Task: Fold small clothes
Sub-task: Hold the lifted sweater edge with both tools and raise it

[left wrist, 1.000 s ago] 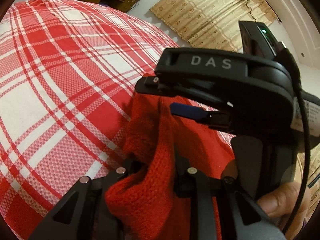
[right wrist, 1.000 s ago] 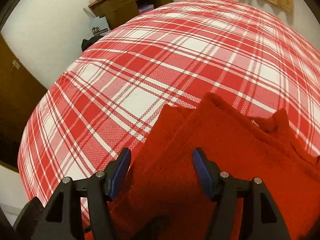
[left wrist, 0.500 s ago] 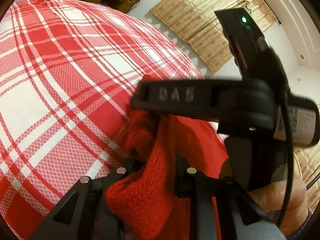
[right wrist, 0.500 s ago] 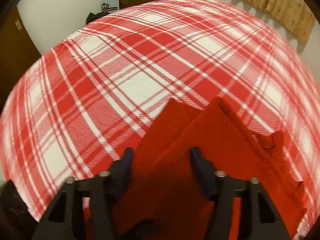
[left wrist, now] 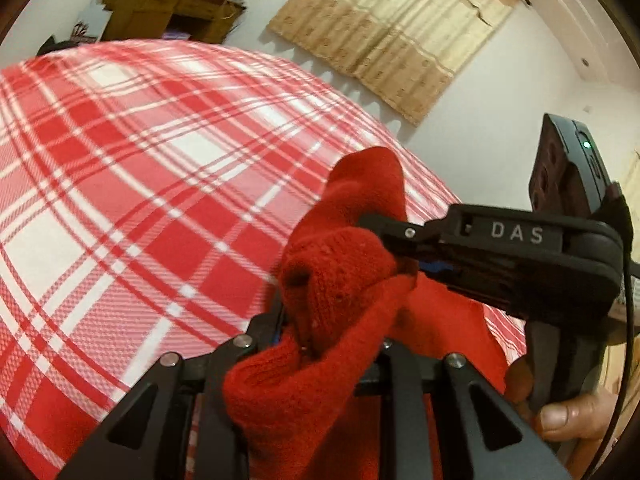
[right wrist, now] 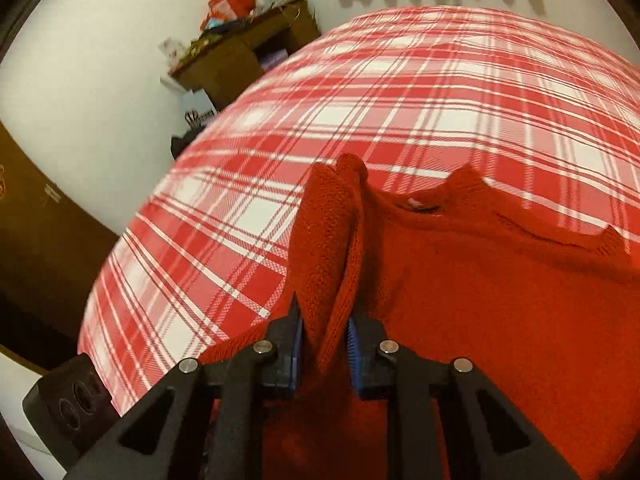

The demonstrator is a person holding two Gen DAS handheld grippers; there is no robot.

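Observation:
A red knit sweater (right wrist: 480, 288) lies on the red-and-white plaid bed cover (right wrist: 400, 100), collar toward the far side. The jaws of my right gripper (right wrist: 324, 320) are closing, and the blue pads press on an upright fold at the sweater's left edge. In the left wrist view my left gripper (left wrist: 332, 332) is shut on a bunched part of the same sweater (left wrist: 336, 288), lifted off the bed cover (left wrist: 120, 200). The right gripper's black body (left wrist: 516, 236) reaches in from the right, its tip buried in the cloth, with a hand (left wrist: 568, 416) below it.
A cluttered wooden desk (right wrist: 240, 60) stands against the wall beyond the bed, also in the left wrist view (left wrist: 168, 4). A beige curtain (left wrist: 392, 40) hangs on the far wall. Dark wooden furniture (right wrist: 32, 220) stands left of the bed. Plaid cover stretches far and left of the sweater.
The right jaws went from wide apart over the flat sweater to pinched on a raised fold. My left gripper rose with its bunch of cloth, and the right gripper's body shifted right and lower in its view.

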